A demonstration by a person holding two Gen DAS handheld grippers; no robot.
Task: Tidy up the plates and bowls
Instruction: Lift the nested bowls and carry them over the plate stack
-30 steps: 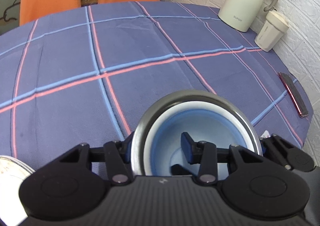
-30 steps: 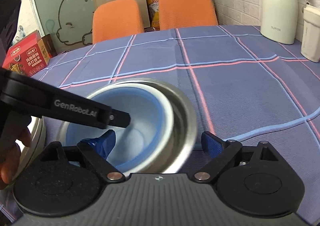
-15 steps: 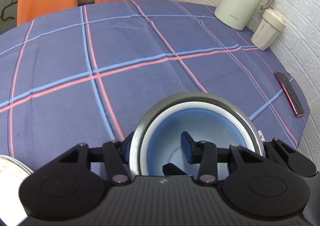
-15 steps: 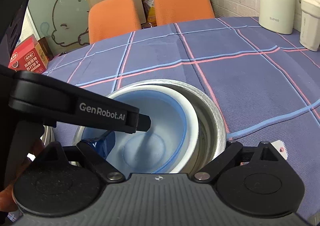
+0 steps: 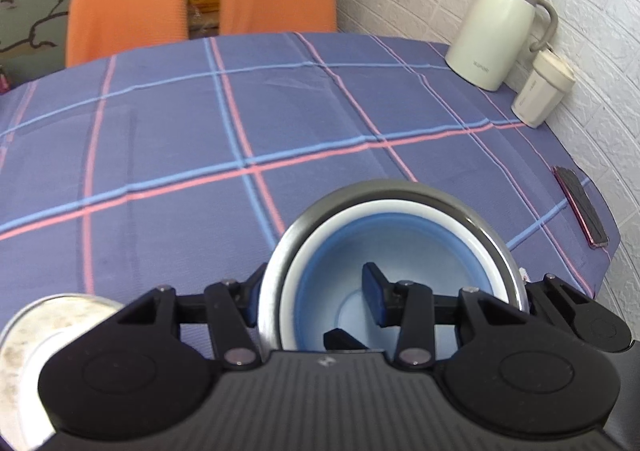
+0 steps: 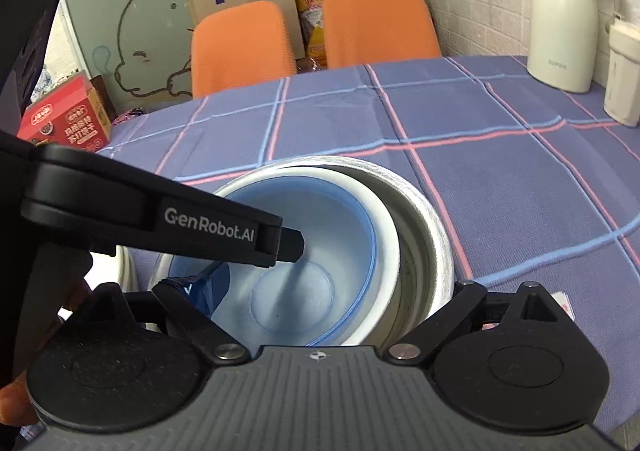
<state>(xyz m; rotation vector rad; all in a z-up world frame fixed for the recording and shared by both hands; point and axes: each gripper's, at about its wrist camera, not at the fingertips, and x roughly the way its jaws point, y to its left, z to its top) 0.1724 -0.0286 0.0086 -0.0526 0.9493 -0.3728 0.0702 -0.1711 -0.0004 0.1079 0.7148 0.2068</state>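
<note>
Now I see my left gripper (image 5: 316, 297) low in its frame, pinching the near wall of the bowls, one pad outside the steel bowl (image 5: 472, 219) and one inside the blue bowl (image 5: 432, 251). The blue bowl sits in a white bowl (image 5: 360, 215), and that sits in the steel one. They are at the lower middle of both frames, over the tablecloth (image 5: 168, 131). My right gripper (image 6: 320, 287) is opening wide around the same stack, and I think its pads no longer press it, but one is hidden. A plate (image 5: 28, 335) peeks in at lower left. A jug (image 5: 492, 39) and cup (image 5: 540, 91) stand at upper right, a phone (image 5: 580, 207) below them.
</note>
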